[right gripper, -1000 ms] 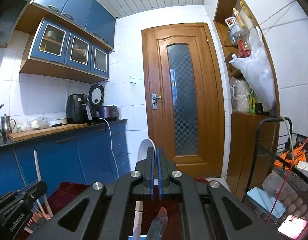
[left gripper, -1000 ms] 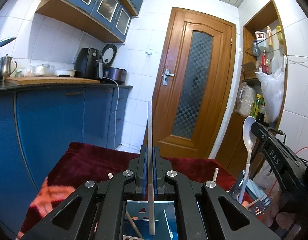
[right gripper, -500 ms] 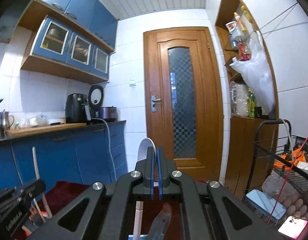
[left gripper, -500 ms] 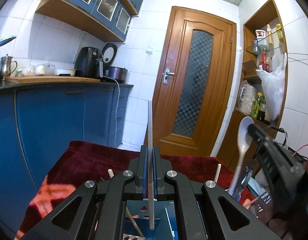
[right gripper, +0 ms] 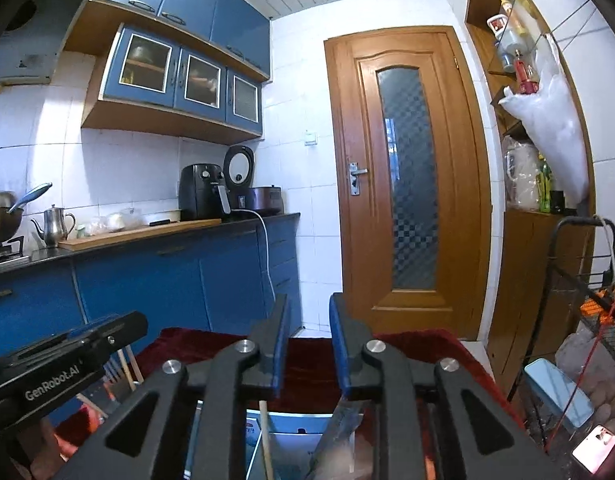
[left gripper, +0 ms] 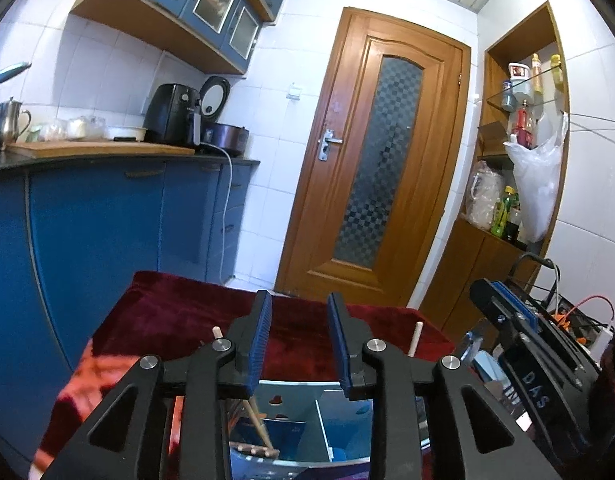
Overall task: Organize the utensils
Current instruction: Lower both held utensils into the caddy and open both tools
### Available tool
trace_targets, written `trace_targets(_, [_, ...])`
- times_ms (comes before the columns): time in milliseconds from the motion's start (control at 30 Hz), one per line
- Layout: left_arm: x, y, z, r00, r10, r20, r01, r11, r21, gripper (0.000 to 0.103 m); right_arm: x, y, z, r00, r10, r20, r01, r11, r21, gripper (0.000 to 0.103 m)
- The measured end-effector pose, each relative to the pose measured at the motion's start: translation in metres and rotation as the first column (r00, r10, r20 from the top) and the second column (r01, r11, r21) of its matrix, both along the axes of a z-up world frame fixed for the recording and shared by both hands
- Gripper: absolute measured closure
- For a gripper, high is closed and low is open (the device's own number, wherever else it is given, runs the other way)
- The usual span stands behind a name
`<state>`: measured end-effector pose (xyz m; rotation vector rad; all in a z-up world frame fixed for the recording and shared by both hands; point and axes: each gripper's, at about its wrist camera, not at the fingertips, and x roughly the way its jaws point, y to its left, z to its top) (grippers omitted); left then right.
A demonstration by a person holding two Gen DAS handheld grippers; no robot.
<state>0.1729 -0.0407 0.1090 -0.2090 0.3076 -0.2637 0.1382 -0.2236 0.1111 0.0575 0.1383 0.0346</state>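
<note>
2 grippers, left gripper (left gripper: 299, 342) and right gripper (right gripper: 307, 346), have just been opening and stand spread, nothing between them. Below sits the blue utensil holder (left gripper: 307, 428), chopsticks (left gripper: 257, 426) inside. Best lift straight up, clear of the sticks.

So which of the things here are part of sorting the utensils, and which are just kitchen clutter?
Part of the job:
- blue organizer box
- wooden chopsticks
- left claw, open
- right claw, open

Just lying about:
- air fryer
- kettle
- plastic bag
</note>
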Motion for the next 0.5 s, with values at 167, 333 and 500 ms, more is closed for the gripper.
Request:
trace_targets(167, [-0.021,0.000,0.016,0.999,-0.008,0.032,0.008,1.000,0.015,0.074,-0.020,-0.004,0.016,0.999,0.035,0.010,-0.036,0.998,0.042,0.080])
trace_targets(333, [-0.049,0.001,0.034,0.998,-0.016,0.063,0.014,0.999,0.038,0.074,-0.045,-0.005,0.030,0.997,0.071,0.006,-0.071,0.994,0.077,0.078])
trace_targets(500, [-0.084,0.004,0.051,0.996,-0.014,0.083,0.009,0.998,0.068,0.074,-0.075,-0.006,0.044,0.994,0.106,-0.002,-0.105,0.988,0.113,0.077])
